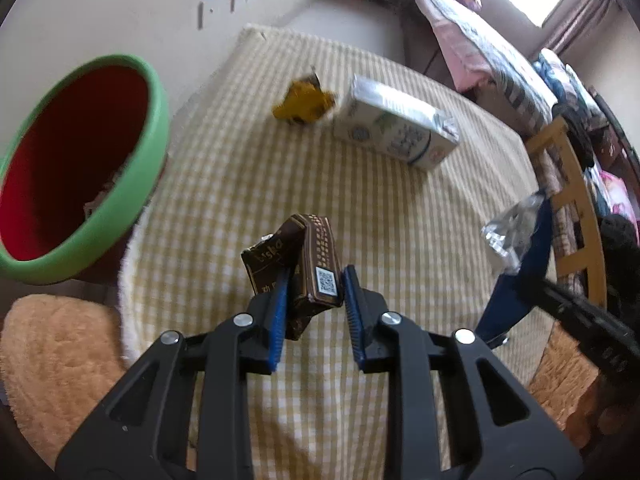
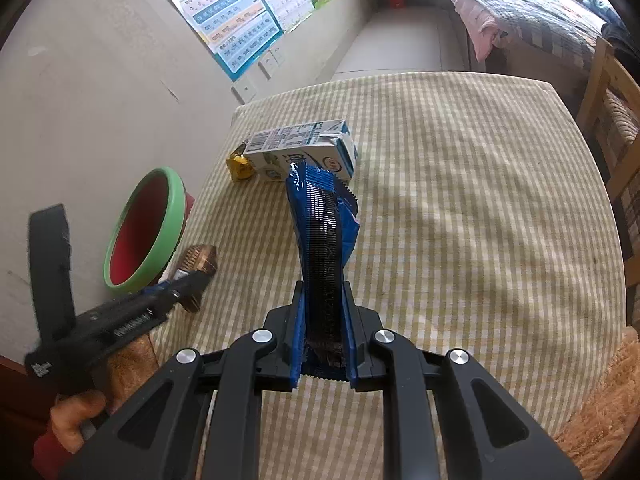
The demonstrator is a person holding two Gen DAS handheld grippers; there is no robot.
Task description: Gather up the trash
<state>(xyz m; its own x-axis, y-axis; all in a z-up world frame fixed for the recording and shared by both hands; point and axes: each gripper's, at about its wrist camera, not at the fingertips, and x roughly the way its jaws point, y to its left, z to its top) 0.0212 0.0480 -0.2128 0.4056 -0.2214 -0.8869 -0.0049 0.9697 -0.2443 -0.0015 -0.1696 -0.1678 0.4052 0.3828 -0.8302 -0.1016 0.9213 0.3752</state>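
Observation:
My left gripper (image 1: 314,280) is shut on a crushed brown drink carton (image 1: 304,268) and holds it above the checked tablecloth (image 1: 240,184); it also shows in the right wrist view (image 2: 196,266). My right gripper (image 2: 323,286) is shut on a blue snack wrapper (image 2: 324,216), which stands up from the jaws; it also shows in the left wrist view (image 1: 516,232). A red bin with a green rim (image 1: 72,160) stands at the table's left edge, also seen in the right wrist view (image 2: 148,228). A white milk carton (image 1: 396,124) and a crumpled yellow wrapper (image 1: 304,104) lie at the far side.
A wall with posters (image 2: 240,20) runs along the left. A wooden chair (image 1: 576,200) stands at the right of the table, a bed (image 2: 520,12) beyond it. A fluffy orange cushion (image 1: 56,360) lies at the near left.

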